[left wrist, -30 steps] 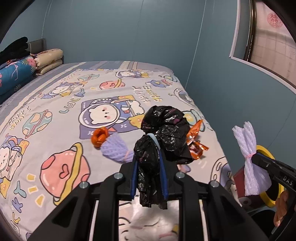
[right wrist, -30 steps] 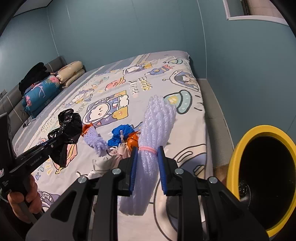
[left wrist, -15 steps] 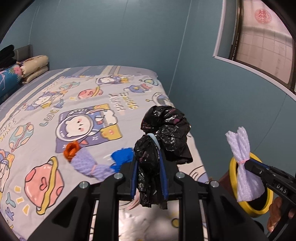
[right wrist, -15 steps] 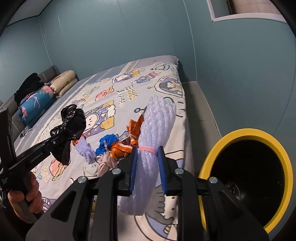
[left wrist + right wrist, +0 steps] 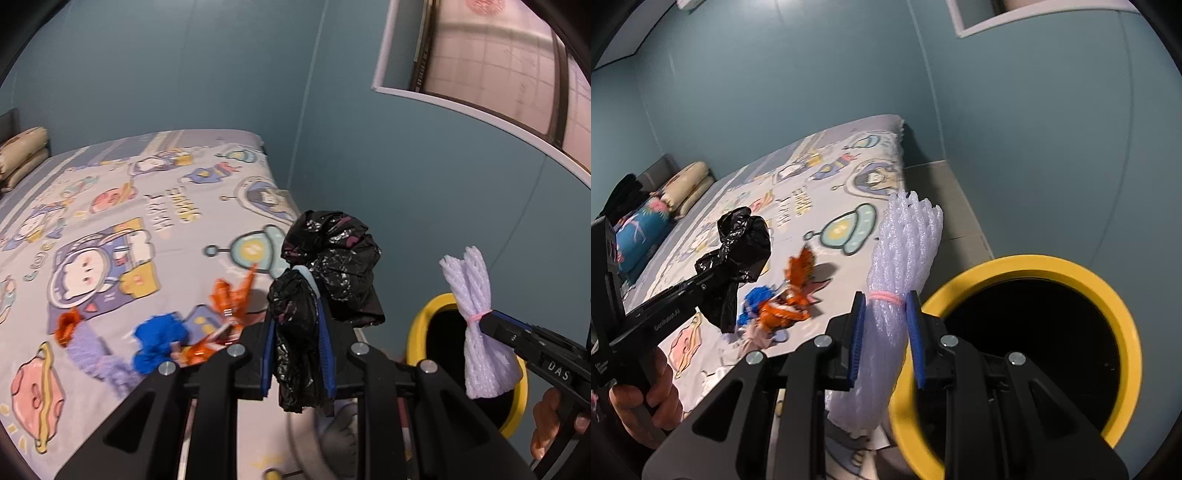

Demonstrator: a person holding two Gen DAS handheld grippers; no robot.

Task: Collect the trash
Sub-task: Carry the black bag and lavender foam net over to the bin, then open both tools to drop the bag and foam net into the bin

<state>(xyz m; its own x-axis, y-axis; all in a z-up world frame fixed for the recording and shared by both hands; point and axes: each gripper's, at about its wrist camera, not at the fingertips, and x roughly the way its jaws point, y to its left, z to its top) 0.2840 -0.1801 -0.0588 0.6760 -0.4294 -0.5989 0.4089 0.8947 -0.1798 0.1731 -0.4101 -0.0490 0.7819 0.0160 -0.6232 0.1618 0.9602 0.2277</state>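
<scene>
1. My left gripper [image 5: 298, 334] has its blue pads pressed together on a crumpled black plastic bag [image 5: 325, 280], which bulges up above the fingertips and hangs down a little below them
2. My right gripper [image 5: 886, 328] is clamped on a bundle of white foam netting [image 5: 901, 266], tied around its waist by a pink rubber band [image 5: 886, 297] that sits level with the pads
3. From the left wrist camera I see that foam bundle held above the near rim of the yellow-rimmed bin [image 5: 417, 325]; in the right wrist view the bin's [image 5: 1123, 306] dark opening lies just right of the fingers
4. The bin stands on the floor beside the bed [image 5: 122, 229], near its corner
5. On the cartoon space-print bedsheet more trash lies loose: an orange wrapper [image 5: 229, 306], a blue crumpled piece [image 5: 159, 334], a lilac foam net [image 5: 96, 354] with a small orange scrap [image 5: 66, 325] at its end
6. Something pale lies below the left gripper, but it is too blurred for me to name
7. Pillows [image 5: 687, 184] are stacked at the far end of the bed
</scene>
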